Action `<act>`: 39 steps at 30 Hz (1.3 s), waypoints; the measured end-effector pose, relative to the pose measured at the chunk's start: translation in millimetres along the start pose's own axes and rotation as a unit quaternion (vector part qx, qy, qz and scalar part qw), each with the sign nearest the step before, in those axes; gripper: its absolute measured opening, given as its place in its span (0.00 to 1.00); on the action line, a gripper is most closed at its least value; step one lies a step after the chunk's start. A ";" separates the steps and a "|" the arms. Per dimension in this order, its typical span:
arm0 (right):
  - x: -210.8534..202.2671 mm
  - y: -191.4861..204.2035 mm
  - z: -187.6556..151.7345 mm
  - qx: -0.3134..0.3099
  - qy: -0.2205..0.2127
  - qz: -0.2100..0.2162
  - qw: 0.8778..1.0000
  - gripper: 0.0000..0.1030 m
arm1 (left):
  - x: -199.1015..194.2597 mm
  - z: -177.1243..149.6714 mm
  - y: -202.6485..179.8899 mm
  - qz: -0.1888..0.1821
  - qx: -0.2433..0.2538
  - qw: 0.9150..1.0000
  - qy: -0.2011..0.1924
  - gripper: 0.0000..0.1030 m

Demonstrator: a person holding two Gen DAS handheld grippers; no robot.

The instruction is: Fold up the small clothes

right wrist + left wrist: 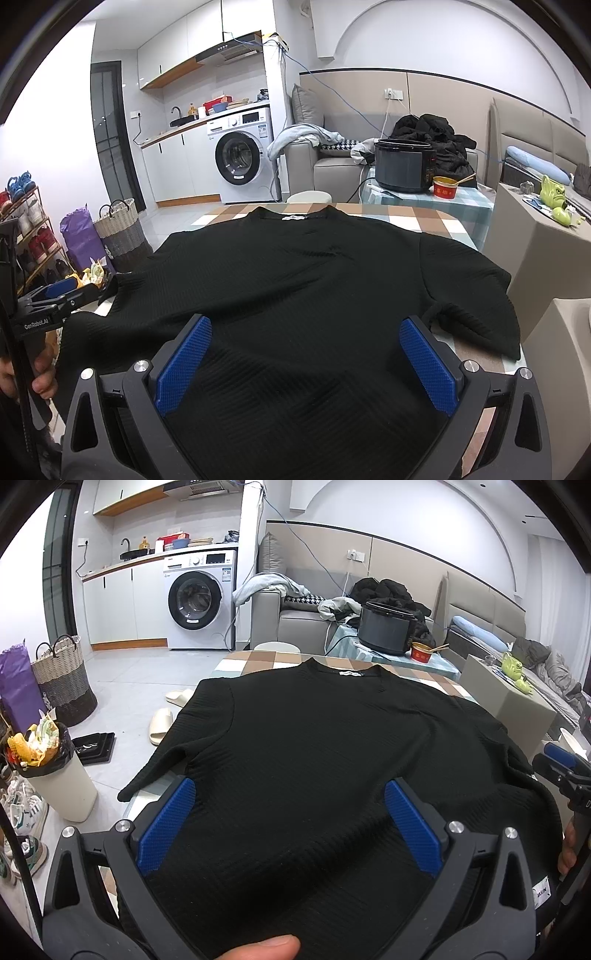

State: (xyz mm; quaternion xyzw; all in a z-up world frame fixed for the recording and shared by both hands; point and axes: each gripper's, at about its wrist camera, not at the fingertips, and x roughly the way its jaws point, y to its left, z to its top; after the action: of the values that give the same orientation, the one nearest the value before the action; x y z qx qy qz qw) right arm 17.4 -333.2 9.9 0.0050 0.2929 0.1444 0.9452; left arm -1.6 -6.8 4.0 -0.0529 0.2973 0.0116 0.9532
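Spread flat on the checked tablecloth [424, 218]: a black ribbed top [314, 738], collar at the far end, sleeves out to both sides. Near hem running under and between the blue pads of the left gripper [290, 797], jaws wide apart, clamped on nothing. Same for the right gripper [304, 334]: jaws fully apart, fabric lying loose between them. Both tilted down over the near edge of the top.

Left of the top, on the floor: a white bin [55, 771] stuffed with rubbish. Beyond the collar: a dark cooker pot [403, 166] beside a red bowl [445, 186] holding a stick.
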 end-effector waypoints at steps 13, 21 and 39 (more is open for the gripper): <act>-2.5 -3.6 0.9 0.005 -0.004 -0.004 1.000 1.00 | -1.5 0.9 0.1 0.001 0.001 1.000 -0.002 0.99; -3.7 -3.2 1.9 0.004 -0.005 -0.003 1.000 1.00 | -3.6 1.3 0.7 0.001 0.002 1.000 -0.003 0.99; -7.6 -5.3 3.1 0.004 -0.007 -0.006 1.000 1.00 | -7.6 2.2 0.7 0.000 0.003 1.000 -0.006 0.99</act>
State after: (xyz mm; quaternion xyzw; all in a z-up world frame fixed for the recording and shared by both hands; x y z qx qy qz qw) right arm 14.5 -340.1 16.1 0.0079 0.2872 0.1377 0.9479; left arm -6.6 -5.8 10.1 -0.0500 0.2918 0.0113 0.9551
